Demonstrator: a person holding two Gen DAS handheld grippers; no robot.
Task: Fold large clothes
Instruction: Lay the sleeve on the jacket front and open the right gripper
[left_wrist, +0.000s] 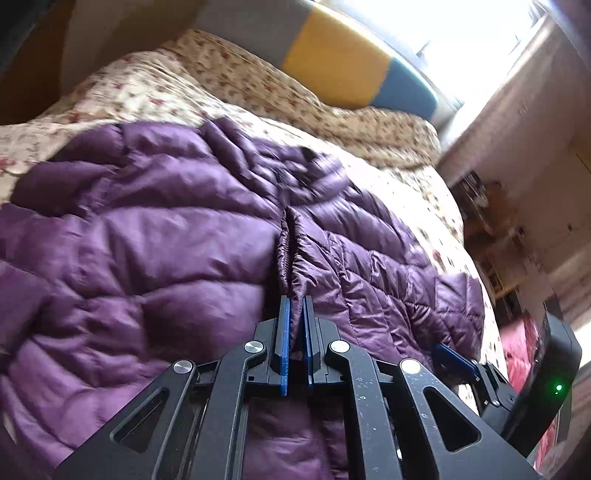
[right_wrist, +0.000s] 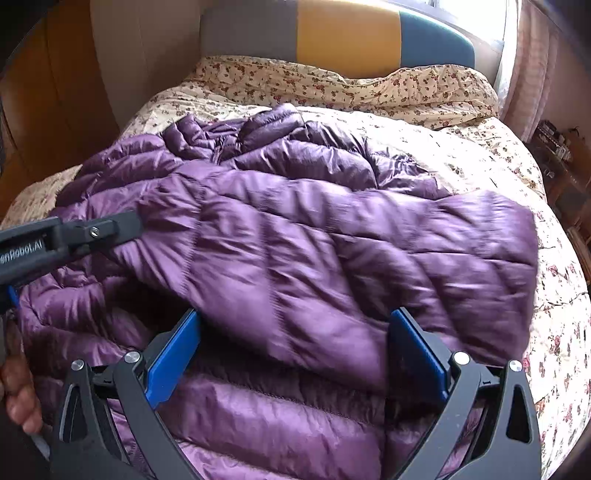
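A purple quilted down jacket (left_wrist: 155, 236) lies spread over the bed, rumpled near its far end. My left gripper (left_wrist: 295, 301) is shut on a gathered, elastic-edged fold of the jacket (left_wrist: 290, 254), which rises out from between the blue pads. In the right wrist view the left gripper (right_wrist: 92, 232) reaches in from the left onto the jacket (right_wrist: 303, 243). My right gripper (right_wrist: 295, 328) stands wide open low over the jacket's near part, with a thick folded panel lying between its blue pads (right_wrist: 173, 354). Part of the right gripper (left_wrist: 456, 360) shows at the lower right of the left wrist view.
The bed has a floral quilt (right_wrist: 424, 92) and a grey, yellow and blue headboard (right_wrist: 347, 33). A wooden wardrobe (right_wrist: 44, 110) stands at the left, cluttered shelves (left_wrist: 491, 221) at the right. A hand (right_wrist: 18, 391) is at the lower left.
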